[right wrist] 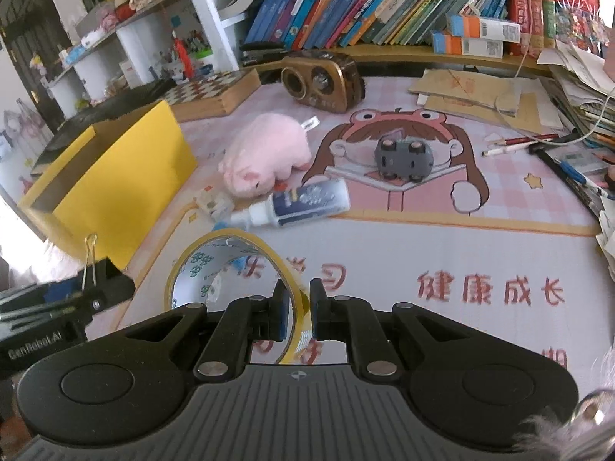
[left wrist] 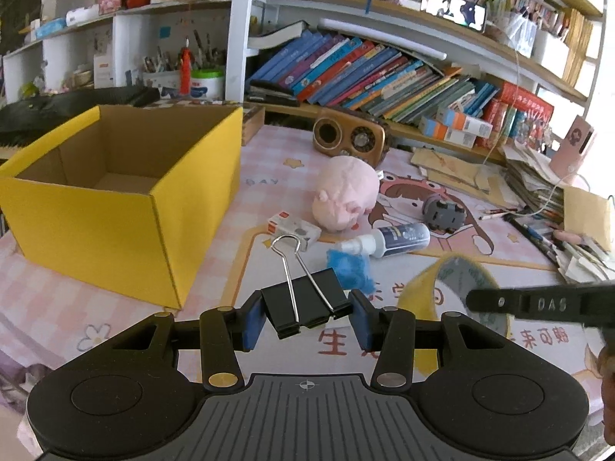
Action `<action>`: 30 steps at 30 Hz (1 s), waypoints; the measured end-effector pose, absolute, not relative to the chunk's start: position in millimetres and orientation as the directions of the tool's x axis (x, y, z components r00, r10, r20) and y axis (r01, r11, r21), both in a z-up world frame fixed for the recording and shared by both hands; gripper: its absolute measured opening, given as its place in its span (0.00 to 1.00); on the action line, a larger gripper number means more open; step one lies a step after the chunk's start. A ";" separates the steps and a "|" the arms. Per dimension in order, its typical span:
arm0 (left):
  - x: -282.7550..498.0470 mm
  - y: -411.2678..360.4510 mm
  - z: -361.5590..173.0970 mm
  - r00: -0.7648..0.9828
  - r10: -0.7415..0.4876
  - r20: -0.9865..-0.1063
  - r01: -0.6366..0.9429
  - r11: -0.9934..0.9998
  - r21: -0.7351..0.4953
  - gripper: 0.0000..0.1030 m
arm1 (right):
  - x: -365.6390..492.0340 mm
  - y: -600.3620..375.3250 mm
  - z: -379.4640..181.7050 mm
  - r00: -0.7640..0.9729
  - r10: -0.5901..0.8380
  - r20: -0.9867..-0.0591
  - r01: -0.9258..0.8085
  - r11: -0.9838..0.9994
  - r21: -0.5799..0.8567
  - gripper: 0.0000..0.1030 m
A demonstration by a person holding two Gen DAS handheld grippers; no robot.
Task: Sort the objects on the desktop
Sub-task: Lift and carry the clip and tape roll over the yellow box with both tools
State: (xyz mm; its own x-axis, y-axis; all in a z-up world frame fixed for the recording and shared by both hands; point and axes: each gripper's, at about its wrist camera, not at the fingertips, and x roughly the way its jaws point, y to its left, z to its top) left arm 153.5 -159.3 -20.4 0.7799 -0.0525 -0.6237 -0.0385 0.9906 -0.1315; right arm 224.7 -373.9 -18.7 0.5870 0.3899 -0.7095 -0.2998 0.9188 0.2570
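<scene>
My left gripper (left wrist: 306,313) is shut on a black binder clip (left wrist: 303,299), its wire handles pointing up and away, lifted above the pink desk mat (left wrist: 127,315). The empty yellow cardboard box (left wrist: 127,207) stands just left of it. My right gripper (right wrist: 299,313) is shut on the wall of a yellow tape roll (right wrist: 200,265), which is raised off the mat. In the left wrist view the tape roll (left wrist: 442,280) hangs at the right under the right gripper's finger. On the mat lie a pink plush pig (right wrist: 265,153), a white glue bottle (right wrist: 303,203), a small staple box (left wrist: 294,228), a blue scrap (left wrist: 351,269) and a grey toy car (right wrist: 403,157).
A brown retro radio (right wrist: 323,80) and a chessboard box (right wrist: 207,92) stand at the back. Bookshelves rise behind. Paper stacks, envelopes (right wrist: 480,92) and pens (right wrist: 519,142) crowd the right edge. A black keyboard case (left wrist: 57,111) lies behind the box.
</scene>
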 end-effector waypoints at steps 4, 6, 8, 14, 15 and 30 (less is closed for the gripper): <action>140.9 -145.5 -17.8 0.782 -0.088 -0.616 -0.005 0.989 -0.147 0.45 | 207.9 -359.0 -17.3 0.575 0.379 -0.725 -0.303 0.922 0.242 0.10; 134.5 -138.4 -18.0 0.784 -0.098 -0.613 0.004 0.988 -0.153 0.45 | 200.0 -351.3 -15.8 0.575 0.373 -0.728 -0.302 0.924 0.235 0.10; 127.8 -129.3 -17.1 0.789 -0.104 -0.605 0.010 0.987 -0.158 0.45 | 192.5 -343.4 -14.0 0.575 0.368 -0.730 -0.301 0.926 0.229 0.10; 101.5 -97.4 -16.3 0.797 -0.114 -0.594 0.019 0.986 -0.164 0.45 | 166.5 -312.4 -11.0 0.576 0.364 -0.732 -0.302 0.927 0.224 0.10; 96.3 -91.5 -16.3 0.796 -0.113 -0.595 0.018 0.986 -0.164 0.45 | 161.1 -305.3 -10.8 0.575 0.363 -0.733 -0.299 0.927 0.225 0.10; 8.2 5.0 -20.8 0.774 -0.098 -0.626 0.006 0.989 -0.149 0.45 | 72.7 -197.6 -22.0 0.525 0.404 -0.749 -0.336 0.907 0.254 0.10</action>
